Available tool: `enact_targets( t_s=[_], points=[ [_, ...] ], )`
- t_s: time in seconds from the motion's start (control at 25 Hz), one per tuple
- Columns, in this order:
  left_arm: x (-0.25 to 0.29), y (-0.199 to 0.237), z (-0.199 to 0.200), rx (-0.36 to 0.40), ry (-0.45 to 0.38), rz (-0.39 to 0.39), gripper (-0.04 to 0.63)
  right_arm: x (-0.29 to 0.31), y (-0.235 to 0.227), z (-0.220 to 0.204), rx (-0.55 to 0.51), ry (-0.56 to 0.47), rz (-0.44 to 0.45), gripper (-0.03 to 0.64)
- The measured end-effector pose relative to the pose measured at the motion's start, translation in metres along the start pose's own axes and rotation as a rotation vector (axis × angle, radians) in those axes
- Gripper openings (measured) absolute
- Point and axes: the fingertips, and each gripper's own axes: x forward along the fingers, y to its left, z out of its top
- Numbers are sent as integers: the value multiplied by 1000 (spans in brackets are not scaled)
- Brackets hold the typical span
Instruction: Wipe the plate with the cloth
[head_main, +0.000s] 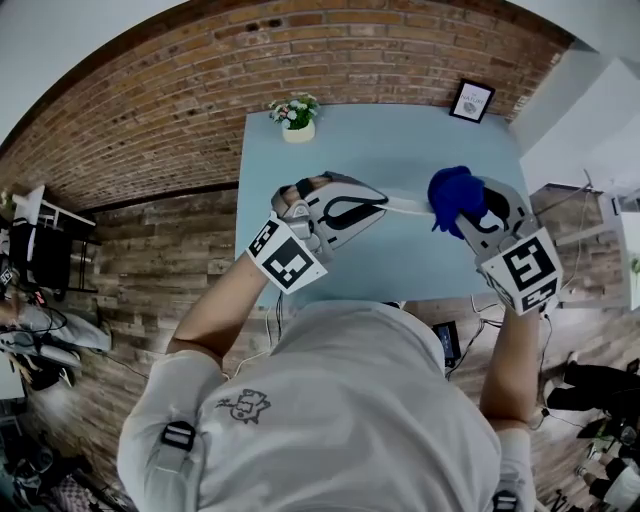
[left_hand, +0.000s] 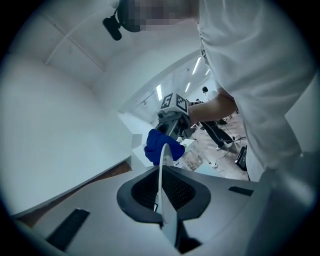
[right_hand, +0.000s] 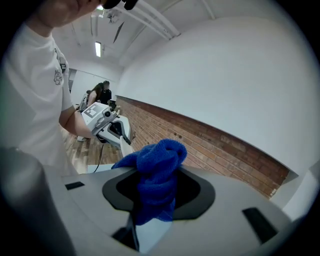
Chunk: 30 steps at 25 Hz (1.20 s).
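I hold a white plate (head_main: 405, 205) edge-on over the table, with my left gripper (head_main: 375, 203) shut on its rim. In the left gripper view the plate (left_hand: 163, 170) runs as a thin white arc out from between the jaws of the left gripper (left_hand: 162, 197). My right gripper (head_main: 470, 215) is shut on a bunched blue cloth (head_main: 455, 195), which meets the plate's far edge. The cloth (right_hand: 160, 170) bulges out of the right gripper (right_hand: 155, 200). Beyond it are the plate (right_hand: 125, 145) and the left gripper (right_hand: 112, 127). From the left gripper view the cloth (left_hand: 152, 147) sits at the plate's tip.
Below both grippers lies a light blue table (head_main: 400, 150). A small pot of flowers (head_main: 296, 117) stands at its far left corner and a framed picture (head_main: 471, 100) at its far right. A brick wall lies beyond, with wooden floor and cables around the table.
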Motion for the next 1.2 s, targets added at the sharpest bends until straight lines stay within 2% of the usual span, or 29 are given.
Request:
enact_targets(
  t_s=[0.24,0.4,0.52,0.72,0.84,1.0,1.2],
  points=[
    [0,-5,16,110,-7,-39,18,-3,29,37,5,-58,236,135],
    [1,-11,37,175,-52,-68,18,-2,49,63,13,-91,386,136],
    [1,-14,52,226,-77,-71,18,3,55,76,22,-100,457,136],
    [-4,-14,76,285,-125,-49,18,13,45,76,77,-83,479,135],
    [-4,-18,87,339,-133,-48,20,27,45,67,86,-33,493,136],
    [-2,-22,85,373,-117,-36,20,35,37,45,125,62,490,137],
    [-5,-14,75,405,-66,-7,25,28,13,7,179,162,441,137]
  ],
)
